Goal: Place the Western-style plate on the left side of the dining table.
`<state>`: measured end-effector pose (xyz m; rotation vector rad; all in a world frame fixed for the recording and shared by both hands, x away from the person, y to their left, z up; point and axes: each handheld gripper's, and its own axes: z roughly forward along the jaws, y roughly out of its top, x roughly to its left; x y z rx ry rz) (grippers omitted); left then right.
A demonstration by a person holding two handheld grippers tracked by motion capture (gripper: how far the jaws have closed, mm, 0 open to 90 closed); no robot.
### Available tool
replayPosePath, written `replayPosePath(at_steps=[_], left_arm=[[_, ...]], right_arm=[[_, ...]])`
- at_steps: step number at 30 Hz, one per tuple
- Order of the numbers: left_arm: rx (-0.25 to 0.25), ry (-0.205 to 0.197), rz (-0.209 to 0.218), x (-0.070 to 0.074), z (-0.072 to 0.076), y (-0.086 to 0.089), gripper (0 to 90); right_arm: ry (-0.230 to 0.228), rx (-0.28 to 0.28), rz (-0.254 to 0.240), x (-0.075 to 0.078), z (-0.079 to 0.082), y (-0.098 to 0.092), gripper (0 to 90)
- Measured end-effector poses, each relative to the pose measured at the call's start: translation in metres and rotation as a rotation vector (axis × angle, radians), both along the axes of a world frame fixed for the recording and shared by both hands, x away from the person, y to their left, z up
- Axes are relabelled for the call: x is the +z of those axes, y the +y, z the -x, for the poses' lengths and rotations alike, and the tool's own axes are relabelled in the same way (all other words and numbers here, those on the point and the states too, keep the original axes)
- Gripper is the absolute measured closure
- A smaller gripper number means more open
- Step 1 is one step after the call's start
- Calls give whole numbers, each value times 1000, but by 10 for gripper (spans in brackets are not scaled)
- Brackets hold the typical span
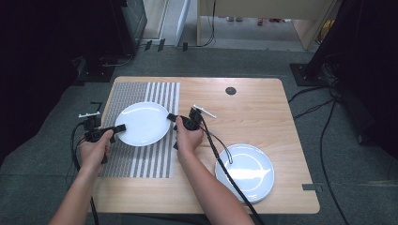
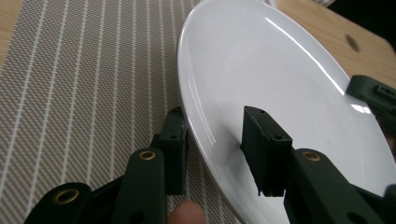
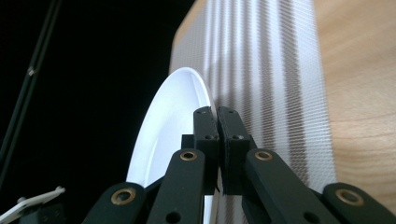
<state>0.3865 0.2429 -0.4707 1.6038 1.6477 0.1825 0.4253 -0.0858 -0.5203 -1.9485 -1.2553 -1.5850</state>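
Observation:
A white plate hangs over the striped grey placemat, held from both sides. My left gripper is shut on its left rim. In the left gripper view one jaw sits under the rim and the other presses on the plate's top face, at my left gripper. My right gripper is shut on the opposite rim. Its jaws stand almost together on the thin edge of the plate. The right gripper also shows at the plate's far edge.
Two or more white plates are stacked at the front right of the wooden table. A round dark grommet sits near the table's back edge. Cables trail from both grippers, and one crosses the stacked plates.

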Motion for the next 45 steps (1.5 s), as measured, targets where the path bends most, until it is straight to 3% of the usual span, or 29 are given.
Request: replayPosePath(at_steps=[3,9,11,14,15,24,30,34,38,42,45], left_arm=[[20,9,-27,-4,-10,-2,626],[77,49,-18,-19,-28,4,620],[98,58,2,-23,-31,5,615],[115,50,-5,-25,-32,3,618],[113,46,-13,-24,-33,2,617],[144,53,-36,-28,-42,0,607],[137,30,-99,-25,-42,-1,581],[100,34,-166,-26,-43,-7,537],[99,20,-221,-25,-43,-10,501],[124,-26,-278,-21,-42,-12,441],[139,-54,-288,-16,-40,-13,385]], right_arm=[[36,-30,-5,-12,-5,5,890],[-4,-89,53,-20,-9,20,889],[-11,-111,63,-20,-10,25,888],[4,-142,87,-20,-12,29,888],[-4,-149,121,-20,-13,31,887],[-29,-143,166,-21,-17,36,881],[-24,-117,175,-21,-18,38,872],[-43,-103,206,-21,-18,38,866],[-50,-101,207,-21,-19,37,864],[-68,-84,217,-20,-20,37,842],[-95,-67,230,-19,-21,37,790]])
